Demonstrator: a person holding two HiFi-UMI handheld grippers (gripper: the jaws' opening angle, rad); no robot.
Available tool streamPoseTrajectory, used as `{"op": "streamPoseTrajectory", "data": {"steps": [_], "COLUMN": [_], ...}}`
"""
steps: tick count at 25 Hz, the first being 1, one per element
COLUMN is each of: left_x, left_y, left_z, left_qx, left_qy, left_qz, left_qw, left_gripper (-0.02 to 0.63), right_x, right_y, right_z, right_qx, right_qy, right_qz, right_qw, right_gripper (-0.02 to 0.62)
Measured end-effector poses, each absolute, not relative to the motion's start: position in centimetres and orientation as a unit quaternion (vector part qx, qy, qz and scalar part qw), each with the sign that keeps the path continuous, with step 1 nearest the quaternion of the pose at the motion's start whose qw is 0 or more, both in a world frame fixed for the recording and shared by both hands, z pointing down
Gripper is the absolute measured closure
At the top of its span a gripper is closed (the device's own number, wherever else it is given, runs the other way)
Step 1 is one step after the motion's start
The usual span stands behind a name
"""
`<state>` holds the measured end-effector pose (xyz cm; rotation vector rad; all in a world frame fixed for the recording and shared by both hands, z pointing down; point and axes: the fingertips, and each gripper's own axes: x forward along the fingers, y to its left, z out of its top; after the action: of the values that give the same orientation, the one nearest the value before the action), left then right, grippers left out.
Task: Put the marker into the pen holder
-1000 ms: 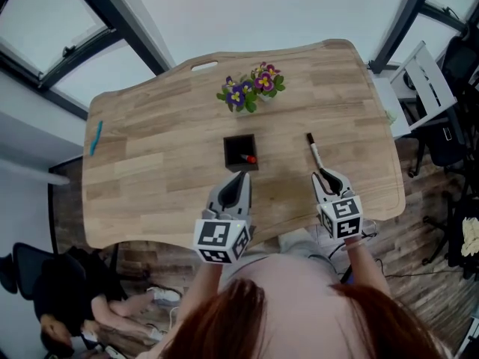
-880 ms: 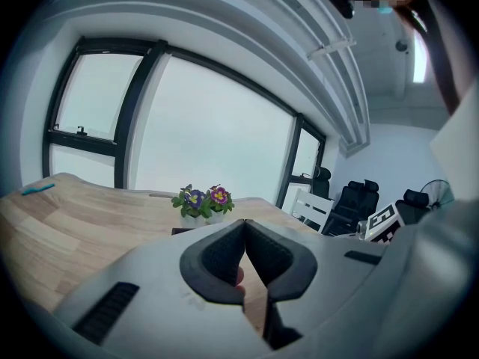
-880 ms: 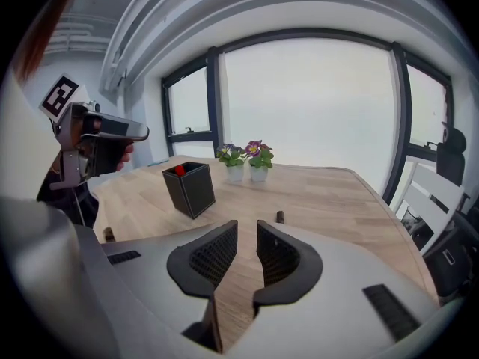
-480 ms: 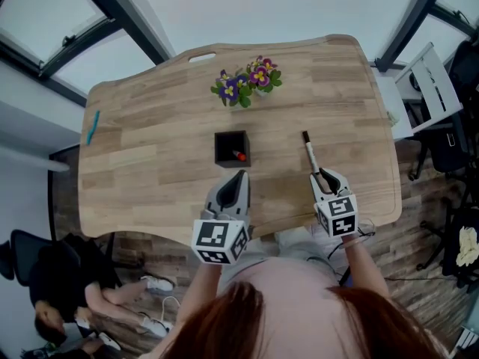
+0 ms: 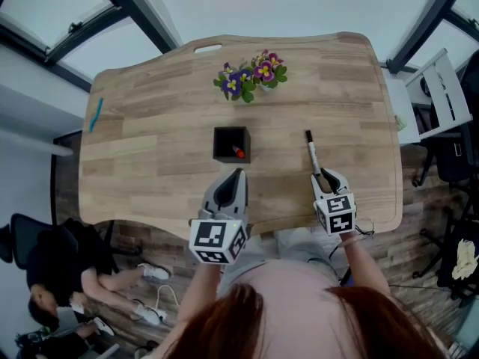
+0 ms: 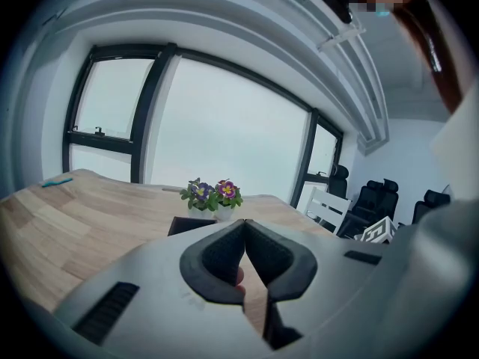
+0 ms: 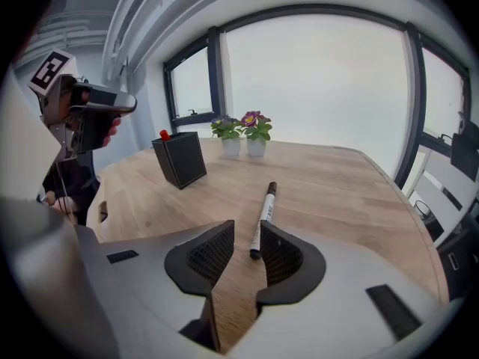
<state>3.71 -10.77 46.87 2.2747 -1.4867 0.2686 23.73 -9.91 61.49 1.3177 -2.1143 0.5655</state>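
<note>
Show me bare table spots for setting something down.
Bare tabletop lies between the blue pen and the pen holder, and right of the marker. Crowded: flowers to pen holder in the middle, and by the right hand-held gripper.

the table (image 5: 150, 133) is pale wood in long plank stripes. the pen holder (image 5: 221, 136) is black, a red tip (image 5: 239, 153) inside. the marker (image 5: 313, 154) is white with black ends. the flowers (image 5: 251, 75) are purple and yellow, leaves green. a teal pen (image 5: 95, 115) lies at the left edge. the left gripper (image 5: 236, 174) and right gripper (image 5: 328, 176) are grey, with black-and-white squares.
</note>
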Motion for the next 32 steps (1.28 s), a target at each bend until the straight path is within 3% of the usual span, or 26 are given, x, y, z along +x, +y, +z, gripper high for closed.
{"op": "streamPoseTrajectory", "data": {"steps": [23, 32], "left_x": [4.4, 3.9], "left_y": [-11.0, -11.0], "left_z": [47.7, 47.8], "left_qx": [0.797, 0.794], "left_qy": [-0.556, -0.560], "left_qz": [0.098, 0.099], "left_qw": [0.213, 0.215], "left_gripper": [0.604, 0.604], "right_x": [24.5, 24.4], "right_y": [-10.4, -10.4], "right_z": [65.7, 65.5], "right_qx": [0.478, 0.488], "right_qy": [-0.776, -0.774], "right_qz": [0.236, 0.227], "right_qw": [0.338, 0.334], "right_gripper": [0.503, 0.529]}}
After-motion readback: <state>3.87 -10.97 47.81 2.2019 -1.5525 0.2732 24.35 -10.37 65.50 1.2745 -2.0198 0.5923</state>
